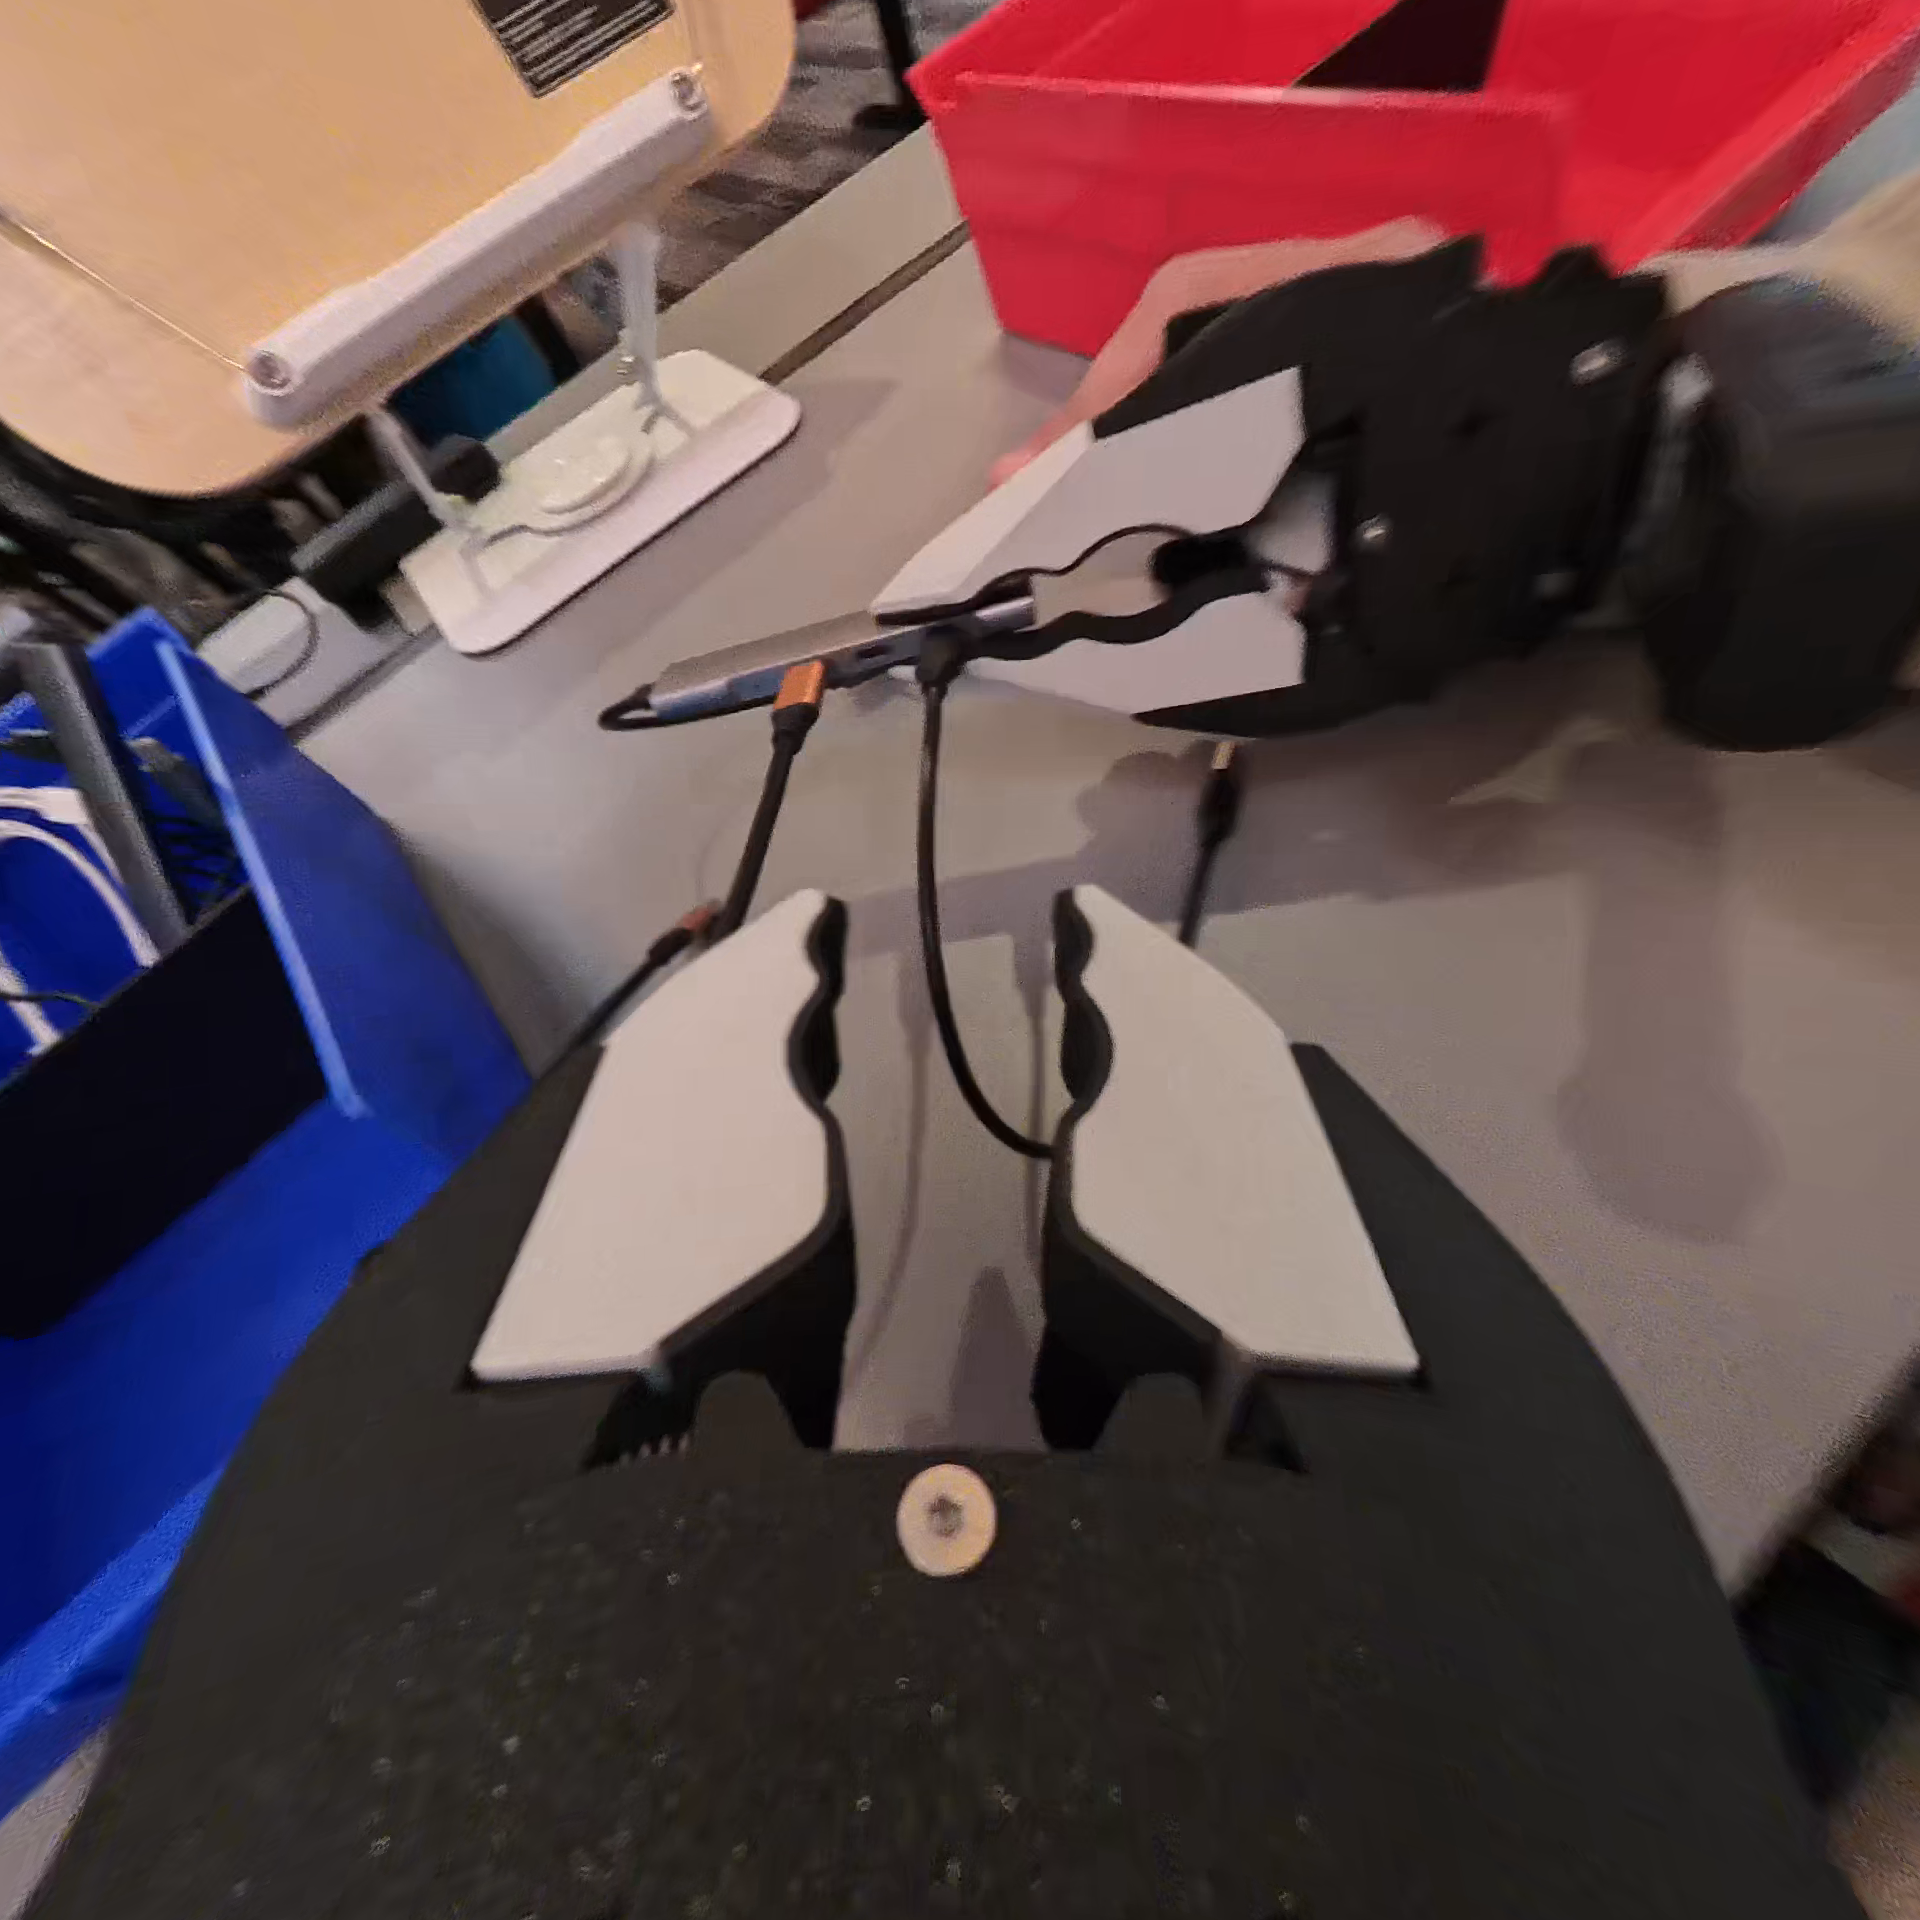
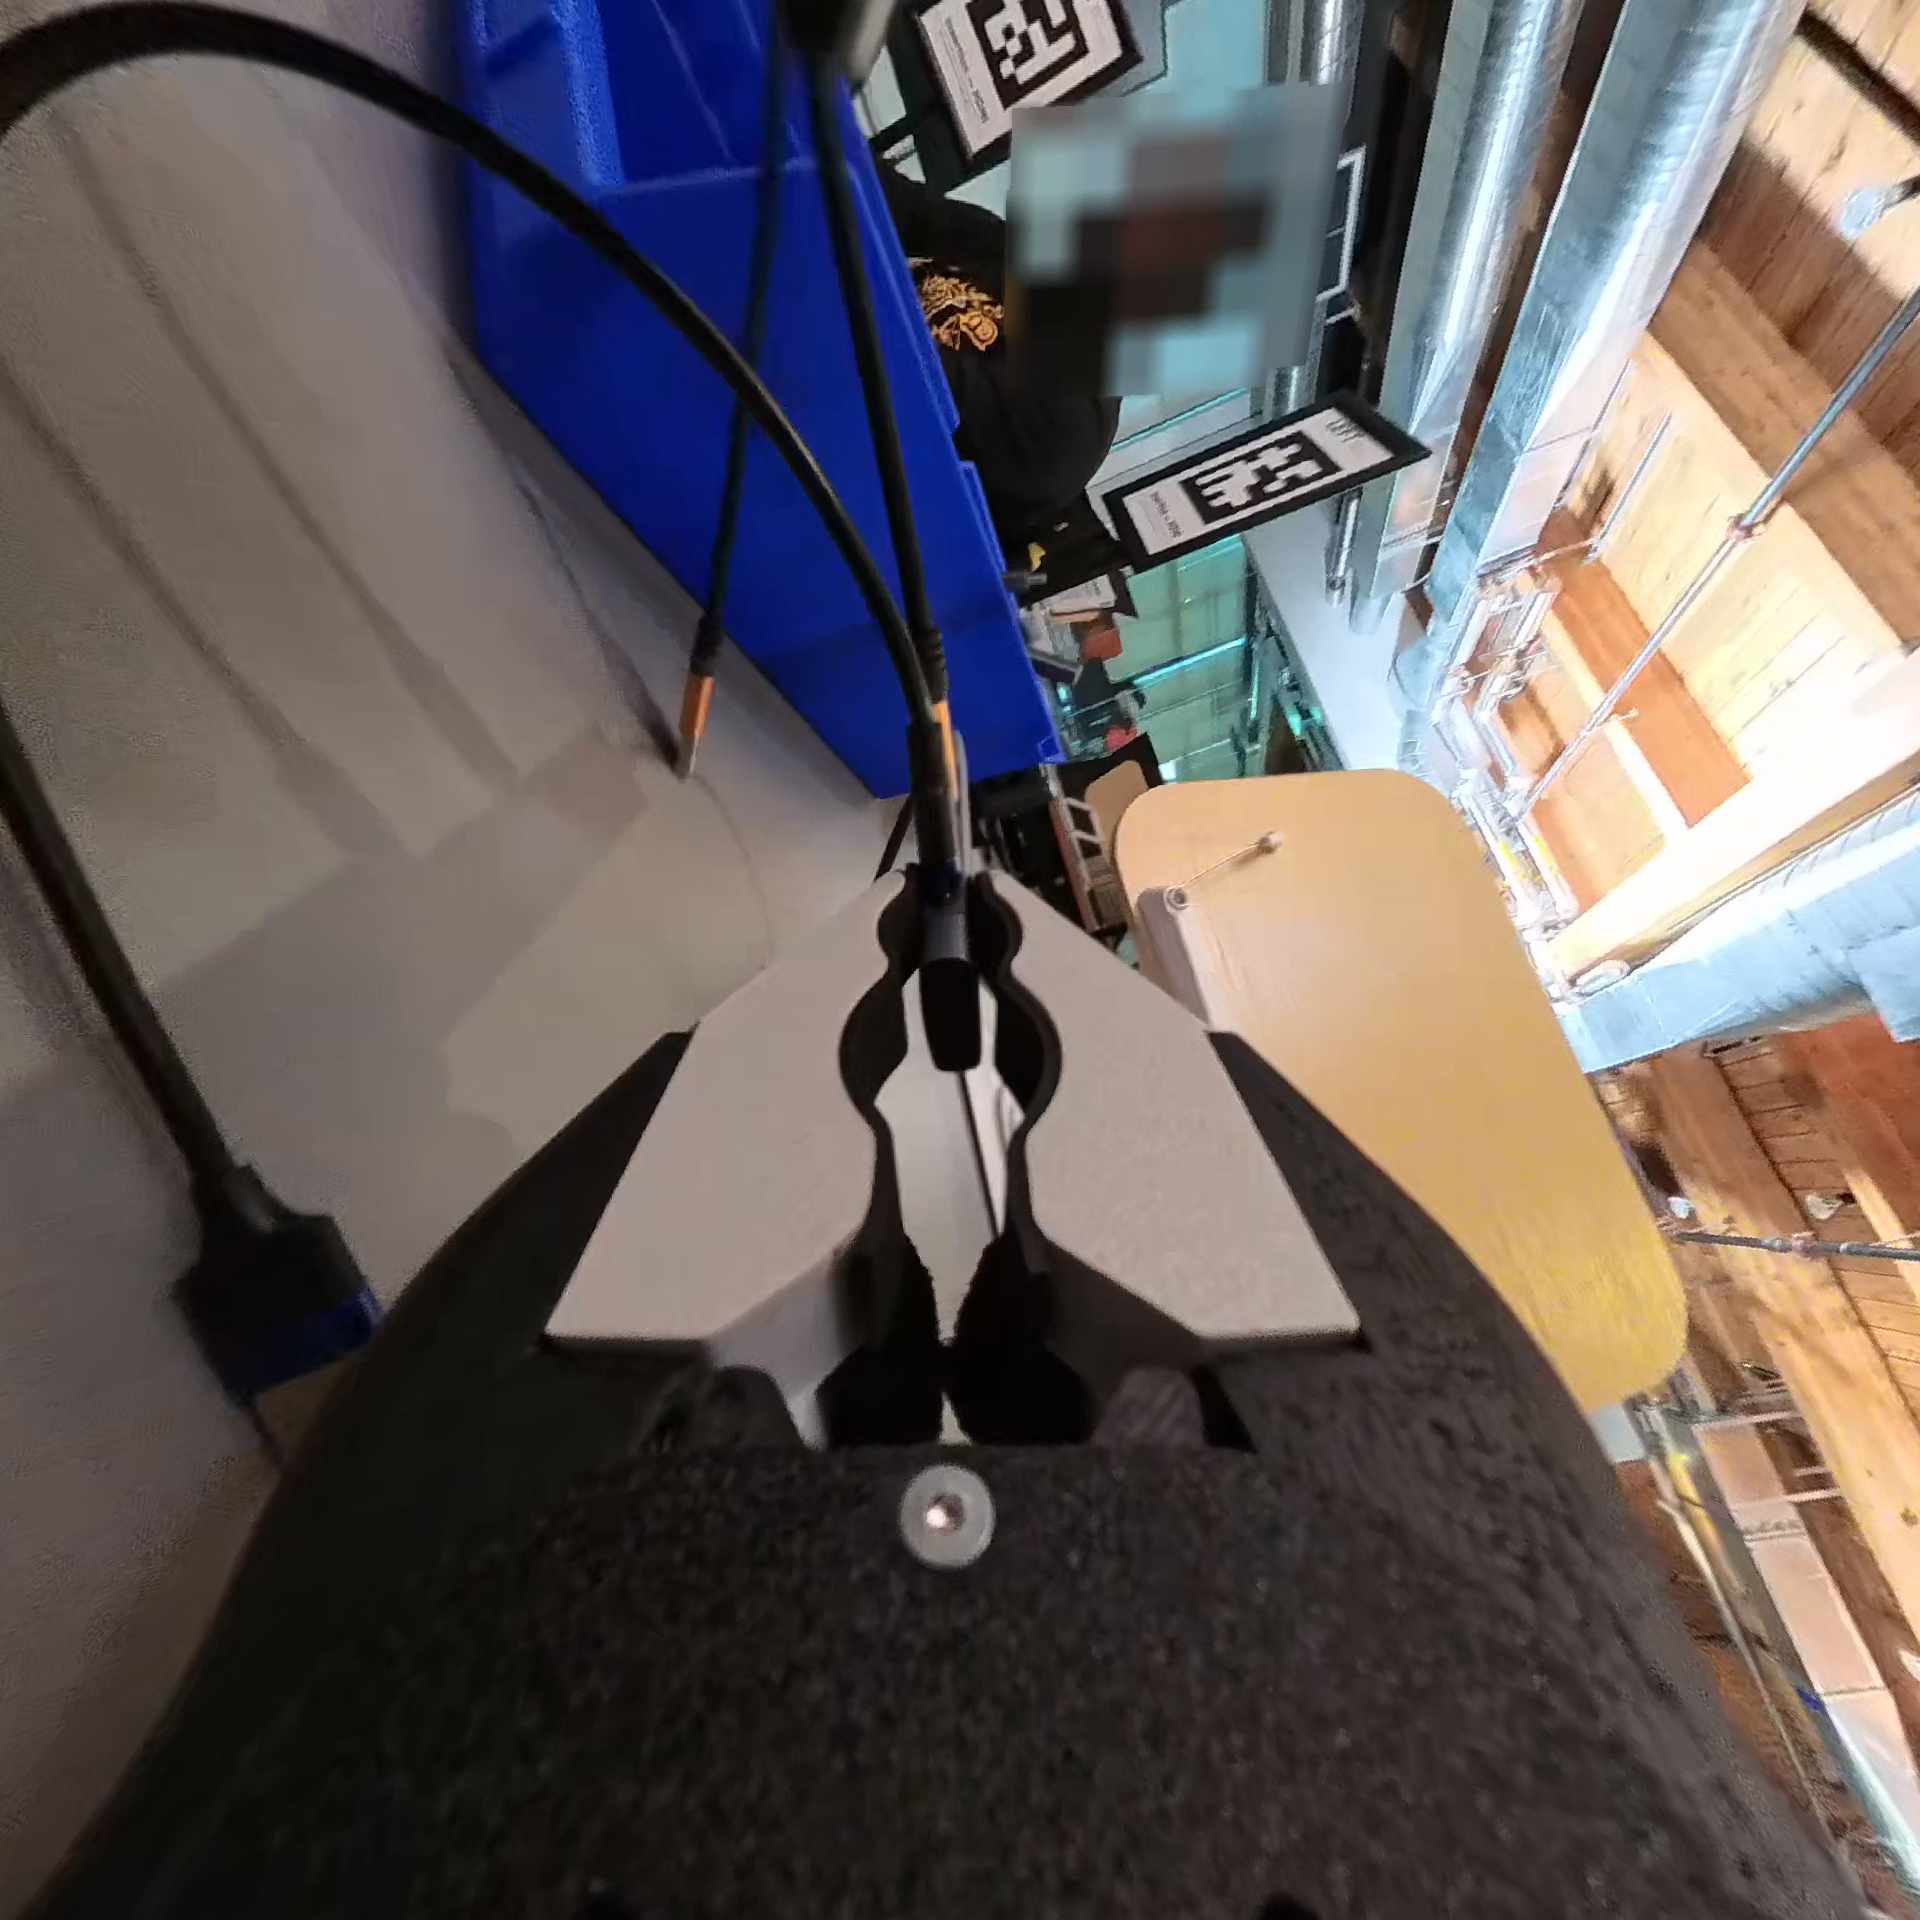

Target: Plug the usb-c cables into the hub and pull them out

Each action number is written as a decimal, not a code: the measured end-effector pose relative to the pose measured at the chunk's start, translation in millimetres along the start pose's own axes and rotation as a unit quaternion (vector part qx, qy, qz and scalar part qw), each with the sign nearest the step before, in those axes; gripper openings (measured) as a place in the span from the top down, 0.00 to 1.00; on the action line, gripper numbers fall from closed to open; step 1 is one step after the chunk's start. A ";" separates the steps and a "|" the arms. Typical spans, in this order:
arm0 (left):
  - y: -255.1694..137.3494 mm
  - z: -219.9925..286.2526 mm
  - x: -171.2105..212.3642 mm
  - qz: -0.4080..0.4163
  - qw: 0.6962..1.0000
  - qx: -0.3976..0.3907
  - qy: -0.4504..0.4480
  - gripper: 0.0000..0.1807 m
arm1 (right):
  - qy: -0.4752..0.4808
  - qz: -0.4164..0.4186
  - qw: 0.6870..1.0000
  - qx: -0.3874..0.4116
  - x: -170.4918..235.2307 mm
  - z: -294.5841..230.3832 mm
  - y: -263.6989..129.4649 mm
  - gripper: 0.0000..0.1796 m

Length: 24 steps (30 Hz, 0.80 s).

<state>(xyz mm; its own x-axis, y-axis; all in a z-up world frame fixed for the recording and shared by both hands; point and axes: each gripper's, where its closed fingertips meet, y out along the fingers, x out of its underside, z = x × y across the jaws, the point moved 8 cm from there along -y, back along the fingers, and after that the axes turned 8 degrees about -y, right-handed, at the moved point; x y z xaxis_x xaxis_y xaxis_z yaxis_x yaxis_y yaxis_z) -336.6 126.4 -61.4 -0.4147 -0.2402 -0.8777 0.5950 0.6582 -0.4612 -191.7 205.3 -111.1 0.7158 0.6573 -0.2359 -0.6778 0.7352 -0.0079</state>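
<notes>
- The left hand-held gripper (image 1: 945,935) hovers over the grey table (image 1: 1507,1039) with its two pale fingers (image 1: 686,1122) apart and nothing between the pads; only a black cable (image 1: 930,894) runs through the gap under them.
- Ahead of it and to its right, the right hand-held gripper (image 1: 956,613) reaches in from the side, fingers pressed together on one end of the slim grey hub (image 1: 790,655), which it holds lifted off the table and roughly level.
- Two cables are plugged into the hub's near edge: the black cable, close beside the right gripper's tips, and an orange-tipped cable (image 1: 800,691) farther along the hub toward its free end.
- The orange-tipped cable hangs down toward the left gripper's left finger; its other orange plug (image 1: 691,925) lies just beside that fingertip.
- A third loose cable plug (image 1: 1221,769) rests on the table ahead of the left gripper's right finger.
- In the right wrist view, the right hand-held gripper (image 2: 943,894) is clamped on the hub's narrow edge, with a black plug (image 2: 951,997) sitting in the scalloped gap behind the tips.
- A blue bin (image 1: 208,1039) stands left of the left gripper; a red bin (image 1: 1247,187) stands beyond the right gripper.
</notes>
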 end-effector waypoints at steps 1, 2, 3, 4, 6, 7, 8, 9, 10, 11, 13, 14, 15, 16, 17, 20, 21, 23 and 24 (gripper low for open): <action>9.7 0.0 0.2 -0.003 1.000 -0.017 0.010 0.73 | 0.001 0.001 1.000 0.008 0.6 1.7 -1.4 0.95; 19.3 1.9 0.6 -0.006 1.000 -0.020 0.010 0.69 | 0.011 0.001 1.000 0.012 0.8 3.4 -2.1 0.95; 27.6 4.7 0.9 -0.010 1.000 -0.019 0.001 0.69 | 0.024 0.003 1.000 0.011 0.5 4.0 -2.4 0.95; 34.4 6.3 0.2 -0.008 1.000 -0.024 -0.012 0.68 | 0.032 0.004 0.999 0.009 0.2 3.4 -2.4 0.95; 44.3 8.0 -1.9 0.006 0.999 -0.033 -0.039 0.69 | 0.023 0.007 1.000 0.006 -1.4 0.1 -2.1 0.95; 47.4 7.4 -2.7 0.014 0.998 -0.040 -0.049 0.71 | 0.016 0.010 1.000 0.006 -2.8 -1.3 -2.4 0.95; 50.0 6.6 -3.1 0.021 0.997 -0.046 -0.058 0.75 | 0.011 0.012 1.000 0.005 -4.3 -2.3 -2.6 0.95; 51.9 6.8 -3.4 0.027 0.997 -0.045 -0.065 0.82 | 0.010 0.013 1.000 0.004 -5.5 -2.9 -2.7 0.95; 53.4 7.4 -3.4 0.029 0.996 -0.039 -0.069 0.87 | 0.011 0.016 1.000 0.003 -6.7 -3.4 -2.8 0.95; 55.0 8.1 -3.0 0.029 0.996 -0.035 -0.071 0.88 | 0.014 0.019 1.000 0.002 -7.7 -3.8 -2.9 0.95; 57.7 8.0 -1.6 0.032 0.996 -0.044 -0.068 0.88 | 0.014 0.021 1.000 0.000 -9.1 -4.7 -2.6 0.95; 58.1 7.6 -1.2 0.042 0.996 -0.054 -0.064 0.88 | 0.012 0.023 1.000 -0.001 -9.7 -5.3 -2.6 0.95; 58.1 7.3 -1.1 0.053 0.995 -0.062 -0.062 0.89 | 0.010 0.024 1.000 -0.003 -10.2 -6.3 -2.5 0.95; 58.0 7.4 -1.1 0.063 0.994 -0.066 -0.063 0.91 | 0.008 0.025 1.000 -0.004 -10.8 -7.1 -2.4 0.95; 57.9 8.1 -1.1 0.068 0.993 -0.063 -0.066 0.93 | 0.004 0.026 1.000 -0.004 -11.5 -7.7 -2.4 0.95; 58.8 10.0 -0.7 0.074 0.993 -0.054 -0.076 0.95 | 0.007 0.025 1.000 -0.001 -11.9 -7.1 -2.4 0.95; 58.6 9.9 -0.7 0.076 0.993 -0.055 -0.075 0.95 | 0.007 0.025 1.000 -0.002 -11.5 -7.2 -2.3 0.95; 58.9 10.8 -0.1 0.078 0.993 -0.056 -0.072 0.95 | 0.004 0.025 1.000 -0.002 -11.9 -7.6 -2.1 0.95; 59.2 11.3 0.6 0.078 0.993 -0.055 -0.070 0.96 | -0.001 0.024 1.000 -0.001 -11.9 -8.0 -2.1 0.95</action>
<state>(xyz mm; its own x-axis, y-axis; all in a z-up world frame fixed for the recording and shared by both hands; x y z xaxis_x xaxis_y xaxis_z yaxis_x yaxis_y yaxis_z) -293.9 157.1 -90.7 -0.2179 -0.2207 -0.9507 0.5628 0.7674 -0.3071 -200.1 194.6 -116.0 0.6828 0.6919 -0.2348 -0.7117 0.7025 0.0006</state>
